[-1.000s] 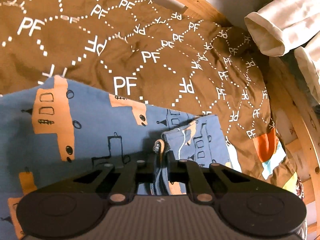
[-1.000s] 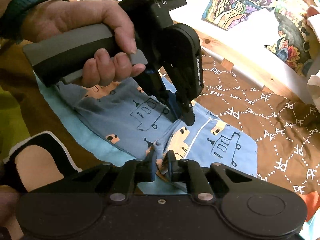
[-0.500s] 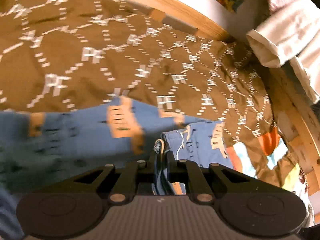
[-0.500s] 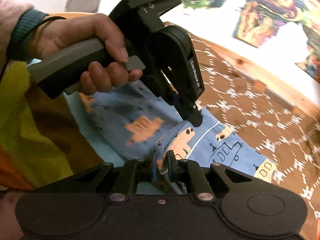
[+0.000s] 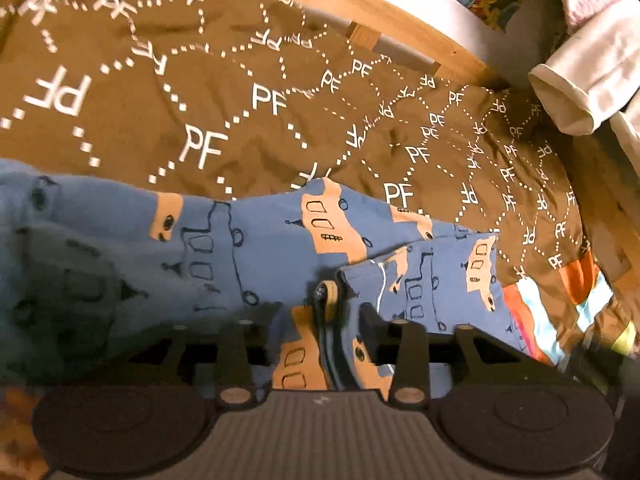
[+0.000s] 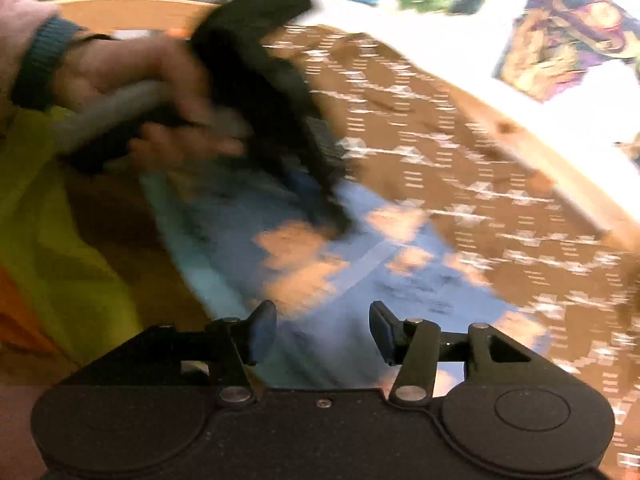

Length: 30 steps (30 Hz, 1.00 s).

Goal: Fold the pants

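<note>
Blue pants (image 5: 248, 256) printed with orange trucks lie folded on a brown "PF" patterned bedspread (image 5: 240, 92). My left gripper (image 5: 320, 320) has its jaws parted, with a pinched edge of the pants still standing between them; the left finger is hidden under the cloth. In the blurred right wrist view, my right gripper (image 6: 322, 330) is open and empty just above the pants (image 6: 360, 272). The left gripper (image 6: 304, 168) held by a hand shows there above the pants' far side.
A wooden bed frame (image 5: 400, 20) runs along the far edge. White clothes (image 5: 588, 80) hang at the right. A yellow-green patch of bedding (image 6: 60, 240) lies at the left. Pictures (image 6: 572, 36) hang on the white wall.
Both grippers have opened: the right has let go of the pants edge, the left jaws have spread around theirs. The pants have been carried over and laid down folded.
</note>
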{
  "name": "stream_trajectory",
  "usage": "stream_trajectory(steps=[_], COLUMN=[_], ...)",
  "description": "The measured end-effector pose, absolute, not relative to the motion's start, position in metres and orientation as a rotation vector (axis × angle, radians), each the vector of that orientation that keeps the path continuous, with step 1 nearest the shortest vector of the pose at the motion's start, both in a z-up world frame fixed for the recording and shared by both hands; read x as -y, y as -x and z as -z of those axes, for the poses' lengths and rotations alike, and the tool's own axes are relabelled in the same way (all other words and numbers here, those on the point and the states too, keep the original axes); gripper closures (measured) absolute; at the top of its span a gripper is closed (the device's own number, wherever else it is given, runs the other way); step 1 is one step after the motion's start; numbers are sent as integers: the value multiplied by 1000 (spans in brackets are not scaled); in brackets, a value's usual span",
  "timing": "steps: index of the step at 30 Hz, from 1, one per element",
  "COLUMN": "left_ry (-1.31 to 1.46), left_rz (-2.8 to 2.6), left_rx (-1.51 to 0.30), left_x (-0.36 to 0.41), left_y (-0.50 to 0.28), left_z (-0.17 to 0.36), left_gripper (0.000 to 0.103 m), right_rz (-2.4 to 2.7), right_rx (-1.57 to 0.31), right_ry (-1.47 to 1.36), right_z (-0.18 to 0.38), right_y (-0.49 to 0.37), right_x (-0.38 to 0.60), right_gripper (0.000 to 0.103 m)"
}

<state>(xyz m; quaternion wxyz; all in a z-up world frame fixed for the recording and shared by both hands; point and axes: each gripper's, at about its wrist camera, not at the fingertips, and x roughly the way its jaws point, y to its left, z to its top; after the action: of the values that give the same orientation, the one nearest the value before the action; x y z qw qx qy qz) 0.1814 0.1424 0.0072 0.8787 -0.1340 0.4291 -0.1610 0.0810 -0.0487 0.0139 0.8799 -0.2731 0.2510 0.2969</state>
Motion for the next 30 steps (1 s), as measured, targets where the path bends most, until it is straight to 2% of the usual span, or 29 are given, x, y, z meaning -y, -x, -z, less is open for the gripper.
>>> stream_trajectory(steps=[5,8,12,17,19,21,22,24,28,30], left_ry=[242,137,12,-14,-20,-23,-27,-30,26,95], left_rz=[316,281,260,229,232,202,171,87,-91,-136], left_rx=[-883,-899,-868,-839,-780,-710,-688,-644,-607,-642], left_x=[-130,-115,-101,-108,-120,-134,-140,-154,-187,-205], left_y=[-161,-154,-148,-135,-115,-95,-86,-68,-45,-48], left_z=[-3,7,16,-3,-20,-37,-43,-53,-59,-57], left_gripper=[46,45,45,40,33,22,21,20,23,36], right_rz=[-427,-374,-340,-334,-337,-383,-418,-505,-634,-667], right_rx=[-507,-515,-548,-555,-526,-504,-491,-482,-494,-508], right_ry=[590,585,598,611,582,530,502,459,440,436], right_z=[-20,-17,3,10,0,-10,-14,-18,-12,-6], right_y=[-122,-158,-197,-201,-190,-176,-168,-155,-139,-136], right_x=[97,112,112,112,113,112,109,102,78,67], right_gripper=[46,46,40,36,28,22,16,10,9,9])
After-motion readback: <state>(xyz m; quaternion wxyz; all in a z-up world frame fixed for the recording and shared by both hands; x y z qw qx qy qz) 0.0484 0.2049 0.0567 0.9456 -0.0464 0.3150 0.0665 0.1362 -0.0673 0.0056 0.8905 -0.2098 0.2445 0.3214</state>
